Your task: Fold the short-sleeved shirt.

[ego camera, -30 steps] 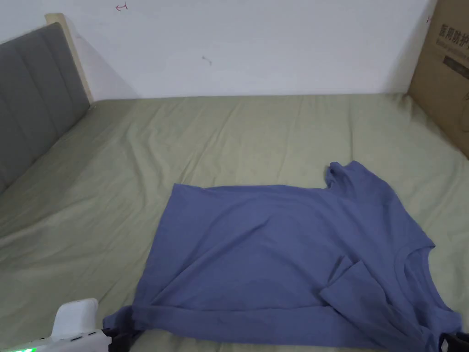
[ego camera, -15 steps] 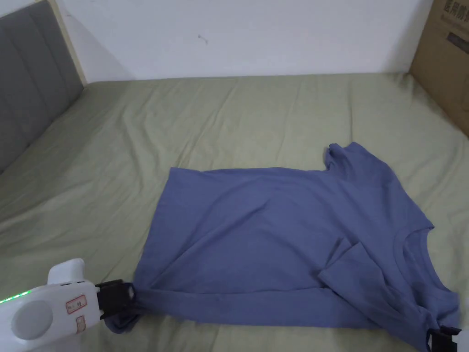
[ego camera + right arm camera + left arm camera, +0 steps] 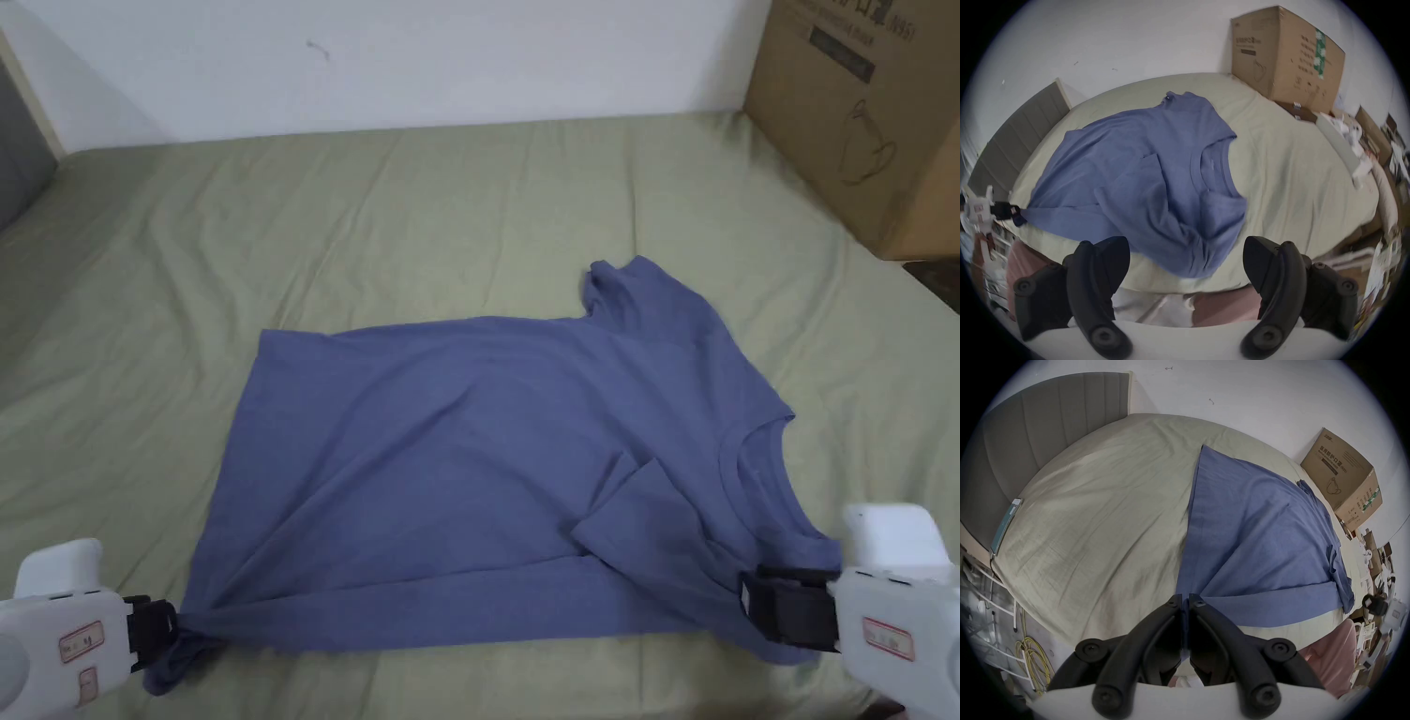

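A blue short-sleeved shirt lies spread on the green bed sheet, collar to the right. Its near long edge is folded over, and one sleeve lies on top. My left gripper is shut on the near hem corner, and the left gripper view shows cloth pinched between its jaws. That corner is drawn out taut, as the right gripper view shows at the left gripper. My right gripper is at the near shoulder beside the collar. Its jaws stand wide open, with the shirt's shoulder edge lying between them.
A large cardboard box stands on the bed's far right corner. The grey headboard runs along the left, with a phone lying next to it. Clutter lies beyond the bed's right side. A white wall is behind.
The head camera has tipped down and turned right. My right gripper has come up to the shirt's near shoulder. My left gripper holds the hem corner, which now looks stretched out.
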Available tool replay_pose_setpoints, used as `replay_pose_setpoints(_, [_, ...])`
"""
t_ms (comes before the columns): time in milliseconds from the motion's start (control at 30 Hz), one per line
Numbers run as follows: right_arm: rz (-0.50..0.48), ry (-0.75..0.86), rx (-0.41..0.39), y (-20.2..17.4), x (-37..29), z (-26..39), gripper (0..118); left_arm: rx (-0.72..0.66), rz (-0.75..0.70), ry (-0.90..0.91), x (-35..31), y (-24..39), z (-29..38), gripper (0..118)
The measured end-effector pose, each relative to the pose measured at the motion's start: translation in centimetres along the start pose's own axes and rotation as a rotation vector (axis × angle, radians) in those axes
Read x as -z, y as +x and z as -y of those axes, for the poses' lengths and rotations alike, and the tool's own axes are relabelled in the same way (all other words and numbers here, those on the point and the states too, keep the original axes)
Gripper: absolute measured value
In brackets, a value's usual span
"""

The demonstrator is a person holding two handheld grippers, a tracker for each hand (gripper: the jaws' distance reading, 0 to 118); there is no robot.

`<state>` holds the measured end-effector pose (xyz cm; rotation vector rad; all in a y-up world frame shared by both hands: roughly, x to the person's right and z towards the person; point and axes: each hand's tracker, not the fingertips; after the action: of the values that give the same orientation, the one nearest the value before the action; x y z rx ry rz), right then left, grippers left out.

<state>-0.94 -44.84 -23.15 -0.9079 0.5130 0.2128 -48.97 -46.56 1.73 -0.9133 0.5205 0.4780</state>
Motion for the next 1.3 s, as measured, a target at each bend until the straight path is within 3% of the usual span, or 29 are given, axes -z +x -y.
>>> replay_pose_setpoints(33, [0.039,-0.062,-0.034,-0.2,1.2,-0.3,95,0.01,-0.002,-0.002,0.0,0.2,0.1,4])
replay_pose_setpoints(67, [0.071,-0.115,-0.057,-0.3,2.3,-0.3,67,0.017,-0.006,-0.004,0.0,0.4,0.1,4])
replay_pose_setpoints(100, [0.069,-0.113,-0.077,-0.3,3.1,0.2,17,0.02,-0.008,-0.006,0.0,0.5,0.2,4])
replay_pose_setpoints(133, [0.087,-0.129,-0.09,-0.1,4.3,0.4,1,0.019,-0.008,-0.009,0.0,0.4,0.2,4])
replay_pose_setpoints(267, [0.054,-0.123,-0.006,2.1,4.1,0.6,1,-0.001,-0.007,-0.019,-0.3,0.4,0.2,4])
replay_pose_setpoints(333, [0.049,-0.116,-0.005,3.1,3.4,-0.1,1,0.007,-0.009,-0.017,-0.1,-0.5,-0.3,4])
replay_pose_setpoints(567, [-0.012,-0.055,0.079,1.9,1.0,-4.2,1,0.038,-0.012,-0.005,-0.5,0.4,-2.9,4])
replay_pose_setpoints(667, [-0.055,-0.012,0.167,2.7,1.2,-7.1,1,0.041,-0.015,0.015,0.0,0.8,-5.1,4])
replay_pose_setpoints(933, [0.003,-0.053,0.21,3.9,8.1,-12.9,1,0.13,-0.059,0.023,5.6,3.8,-13.9,6])
replay_pose_setpoints(1000, [0.029,-0.123,0.212,3.7,10.2,-13.0,11,0.18,-0.076,0.007,7.0,4.7,-14.6,40])
replay_pose_setpoints(1033, [0.082,-0.152,0.204,3.4,10.8,-13.0,27,0.201,-0.101,-0.009,7.4,5.1,-14.9,62])
replay_pose_setpoints(1067, [0.113,-0.149,0.197,3.5,10.9,-12.6,57,0.21,-0.102,-0.021,7.5,5.3,-14.8,85])
replay_pose_setpoints(1100, [0.092,-0.132,0.191,3.4,10.5,-12.5,72,0.199,-0.093,-0.014,7.2,5.2,-14.6,95])
replay_pose_setpoints(1133, [0.076,-0.109,0.18,3.4,9.8,-12.2,72,0.191,-0.08,-0.012,6.7,4.9,-14.1,100])
replay_pose_setpoints(1200, [0.06,-0.084,0.178,3.5,8.0,-12.0,71,0.169,-0.042,-0.021,5.8,4.4,-13.7,99])
replay_pose_setpoints(1233, [0.047,-0.06,0.171,3.3,7.1,-12.0,66,0.16,-0.047,-0.025,5.1,4.2,-13.4,93])
replay_pose_setpoints(1300, [0.027,0.019,0.122,2.7,4.3,-11.7,22,0.106,-0.006,0.026,4.1,2.5,-12.4,38])
